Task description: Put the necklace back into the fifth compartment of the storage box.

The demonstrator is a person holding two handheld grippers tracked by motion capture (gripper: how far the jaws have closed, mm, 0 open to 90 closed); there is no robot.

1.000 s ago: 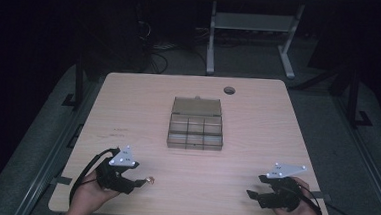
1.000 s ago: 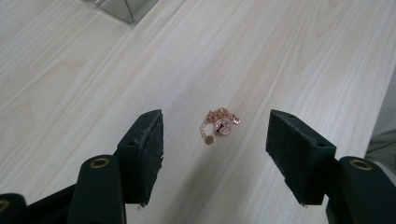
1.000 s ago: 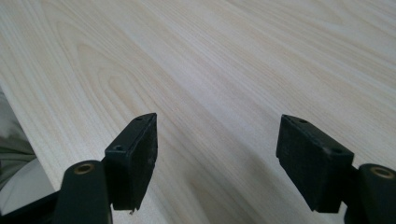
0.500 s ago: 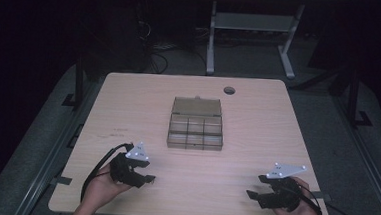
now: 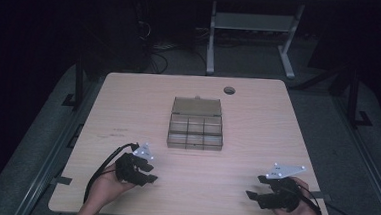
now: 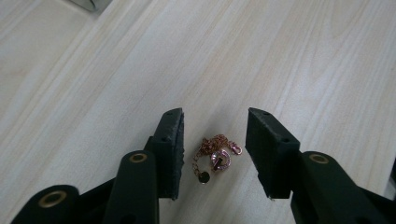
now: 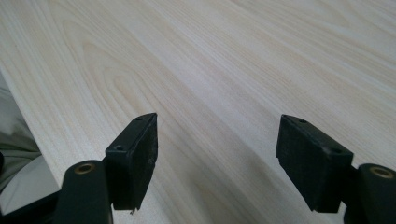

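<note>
In the left gripper view, a small rose-gold necklace (image 6: 215, 156), its fine chain bunched in a heap with a round ringed pendant and a tiny disc tag, lay on the pale wooden table (image 6: 280, 56) directly between my two black jaws, low in the centre of the frame; the heap touched neither jaw, sat a little nearer the one on the frame's left, and ran roughly diagonally from lower left to upper right; my left gripper (image 6: 215, 135) stood released and gaping around it, so I judged that closing the jaws was what the coming move turned on; in the high view that gripper (image 5: 147, 172) was at the lower left, nearer the necklace by far, while my right gripper (image 5: 253, 194) rested at the lower right, well apart, its jaws likewise spread over bare wood (image 7: 216, 133); I counted one necklace, two grippers, and one clear compartment box (image 5: 196, 124), lid open, at the table's centre.
</note>
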